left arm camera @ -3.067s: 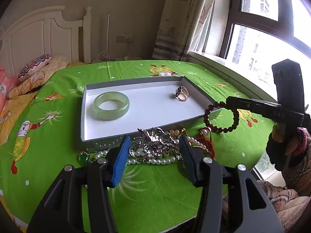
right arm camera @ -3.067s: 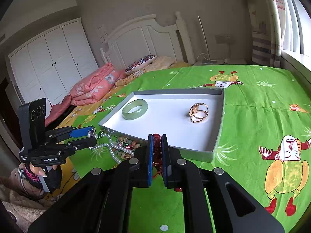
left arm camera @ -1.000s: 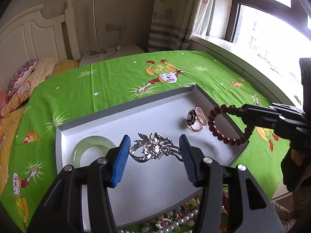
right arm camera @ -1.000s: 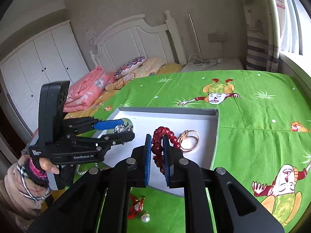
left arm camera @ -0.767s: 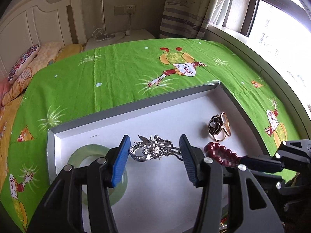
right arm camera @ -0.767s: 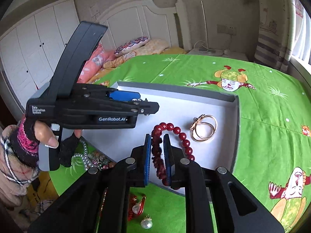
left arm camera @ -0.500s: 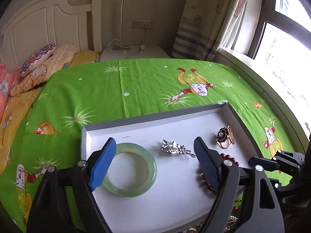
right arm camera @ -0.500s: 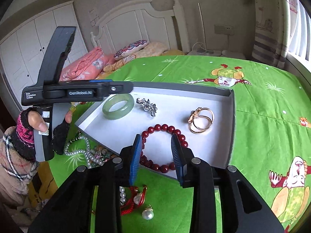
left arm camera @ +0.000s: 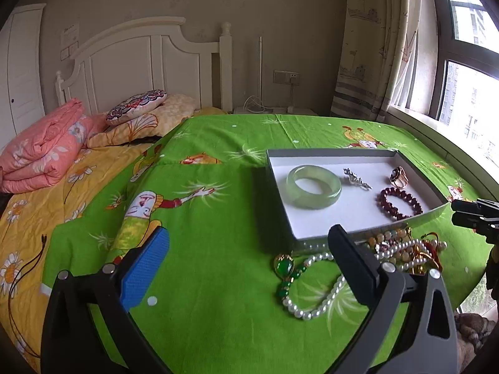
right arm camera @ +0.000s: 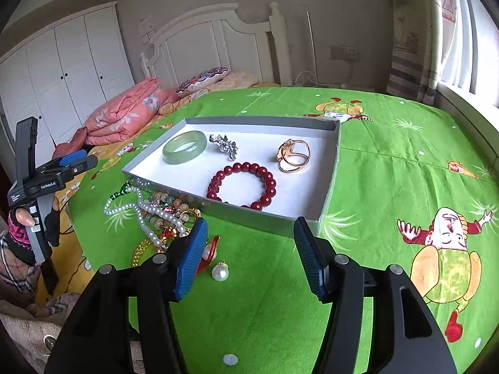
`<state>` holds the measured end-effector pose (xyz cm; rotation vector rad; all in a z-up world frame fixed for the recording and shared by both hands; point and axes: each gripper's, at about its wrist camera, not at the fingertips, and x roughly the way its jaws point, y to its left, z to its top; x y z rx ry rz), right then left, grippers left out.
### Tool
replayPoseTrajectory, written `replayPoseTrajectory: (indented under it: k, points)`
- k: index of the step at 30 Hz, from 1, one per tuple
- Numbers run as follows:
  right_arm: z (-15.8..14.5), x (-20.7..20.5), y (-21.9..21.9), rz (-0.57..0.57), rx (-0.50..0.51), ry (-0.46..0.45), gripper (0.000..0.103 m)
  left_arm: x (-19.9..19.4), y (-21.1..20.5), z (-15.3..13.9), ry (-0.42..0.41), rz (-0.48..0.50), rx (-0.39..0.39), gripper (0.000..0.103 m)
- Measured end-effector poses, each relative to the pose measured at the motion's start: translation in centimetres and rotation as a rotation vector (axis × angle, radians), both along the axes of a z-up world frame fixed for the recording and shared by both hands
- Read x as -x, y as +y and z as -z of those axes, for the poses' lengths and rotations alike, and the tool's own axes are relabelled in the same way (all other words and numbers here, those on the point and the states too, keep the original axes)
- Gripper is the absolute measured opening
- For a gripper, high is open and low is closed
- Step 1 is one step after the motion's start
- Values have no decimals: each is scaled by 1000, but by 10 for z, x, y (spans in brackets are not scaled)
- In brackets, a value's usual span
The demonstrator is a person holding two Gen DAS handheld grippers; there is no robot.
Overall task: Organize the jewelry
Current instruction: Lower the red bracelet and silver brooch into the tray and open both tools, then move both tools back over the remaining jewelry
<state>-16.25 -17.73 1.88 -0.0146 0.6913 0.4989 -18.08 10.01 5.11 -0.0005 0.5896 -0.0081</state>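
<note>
Green cartoon-print bedding carries a shallow grey tray with a white floor. In the right wrist view four pieces lie inside it: a pale jade bangle at ten o'clock, a silver brooch just beside it toward twelve, a gold ring at two o'clock, and a red bead bracelet at six, flat on the floor near the front wall. Outside the tray's front-left corner, at about eight o'clock from it, lies a tangled heap of pearl strands and beads, with a single pearl earring apart from it.

The right gripper has just been opening; its blue-padded jaws stand apart with nothing between them, hovering before the tray's front wall. The left gripper has also just been opening and is spread wide and empty over bare bedding, the tray at its two o'clock and a green pendant just inside its right finger.
</note>
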Motion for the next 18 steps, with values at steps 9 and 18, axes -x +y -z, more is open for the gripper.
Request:
replayPoseTrajectory:
  k: [9,18]
  points:
    - [13,-1,6,-7,27,32,56,27,-27,37,71,144,-7,101]
    - [22,7,17,-56,101,47,56,23,-32,45,92,151,1,101]
